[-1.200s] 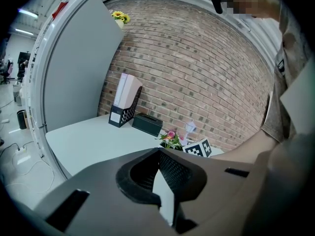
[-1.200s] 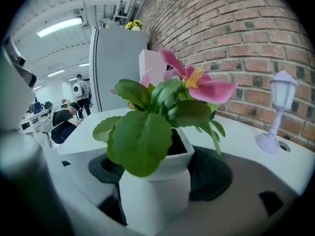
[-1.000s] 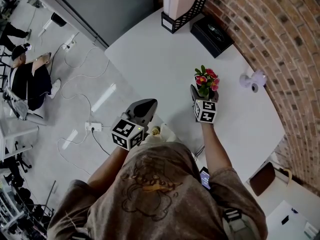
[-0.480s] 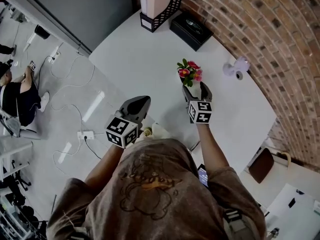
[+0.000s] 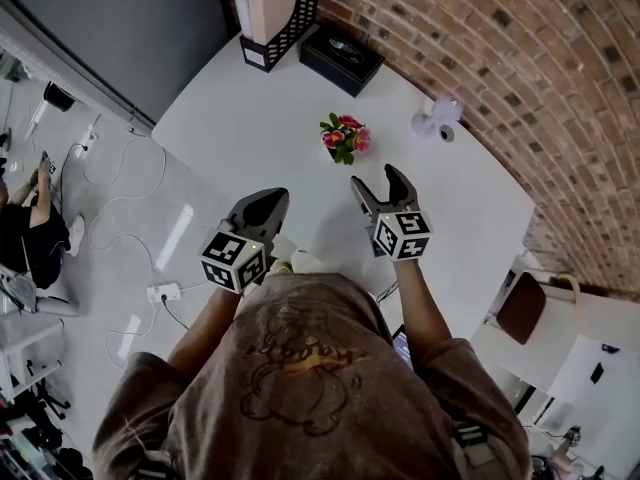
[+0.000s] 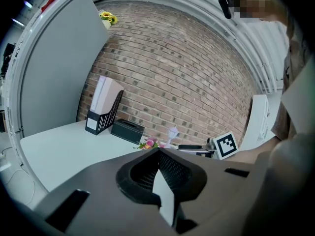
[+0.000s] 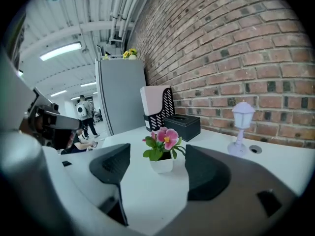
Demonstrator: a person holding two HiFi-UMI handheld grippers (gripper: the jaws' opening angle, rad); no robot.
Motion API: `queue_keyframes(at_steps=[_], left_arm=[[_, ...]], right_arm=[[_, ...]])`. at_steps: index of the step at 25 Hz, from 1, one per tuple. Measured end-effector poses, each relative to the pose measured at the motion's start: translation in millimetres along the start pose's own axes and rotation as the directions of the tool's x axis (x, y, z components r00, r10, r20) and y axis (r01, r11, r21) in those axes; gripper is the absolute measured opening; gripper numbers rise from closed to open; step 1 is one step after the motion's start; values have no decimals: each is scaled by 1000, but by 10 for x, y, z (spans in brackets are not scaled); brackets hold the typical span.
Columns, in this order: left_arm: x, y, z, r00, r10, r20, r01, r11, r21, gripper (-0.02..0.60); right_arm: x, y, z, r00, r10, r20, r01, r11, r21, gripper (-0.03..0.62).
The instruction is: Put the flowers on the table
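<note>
A white table (image 5: 270,118) with a rounded edge fills the upper middle of the head view, set against a curved red brick wall (image 5: 520,58) along the upper right. To the left lies a pale floor with loose cables and a power strip (image 5: 160,293).

We see the flowers (image 5: 345,138), pink blooms and green leaves in a small white pot, standing upright on the table just above the centre of the frame. At the top, near the wall, stand a black file holder (image 5: 275,13) with pale folders in it and, to its right, a flat black box (image 5: 342,56). A small pale lamp (image 5: 437,120) stands to the right of the flowers, close to the wall.

The right gripper (image 5: 378,180) sits below the flowers, over the table and clear of the pot. Its jaws are spread wide and are closing. In the right gripper view the flowers (image 7: 162,149) show in the middle of the frame, framed by the two dark jaws but standing beyond them, touching neither. Nothing is gripped. The lamp (image 7: 241,127) is at the right of that view, and the file holder (image 7: 157,107) and box (image 7: 182,127) are behind the flowers.

The left gripper (image 5: 268,200) is at lower left of centre in the head view, at the table's near edge. In the left gripper view its jaws are pressed together with nothing between them. The flowers (image 6: 149,143) show as a small spot of pink just above them.

The person's brown shirt (image 5: 300,388) fills the bottom of the head view.
</note>
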State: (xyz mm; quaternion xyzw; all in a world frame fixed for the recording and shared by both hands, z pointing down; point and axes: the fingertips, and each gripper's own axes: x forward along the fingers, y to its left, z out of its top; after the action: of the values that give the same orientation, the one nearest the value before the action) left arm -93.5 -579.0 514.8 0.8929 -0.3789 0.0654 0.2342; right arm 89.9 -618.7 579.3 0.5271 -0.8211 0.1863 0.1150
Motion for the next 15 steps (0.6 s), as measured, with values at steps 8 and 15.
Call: queue_keyframes(at_steps=[8,15], left_arm=[[78,-242,244,998,-49,32,47,997,56,20],[28,-307,377,998,-35,59,29,995,94,20]], right_arm=[[-526,190,311,996,39,76,-40,999,11,314],[-897,349,520,992,23,123,-20,999,-28,202]])
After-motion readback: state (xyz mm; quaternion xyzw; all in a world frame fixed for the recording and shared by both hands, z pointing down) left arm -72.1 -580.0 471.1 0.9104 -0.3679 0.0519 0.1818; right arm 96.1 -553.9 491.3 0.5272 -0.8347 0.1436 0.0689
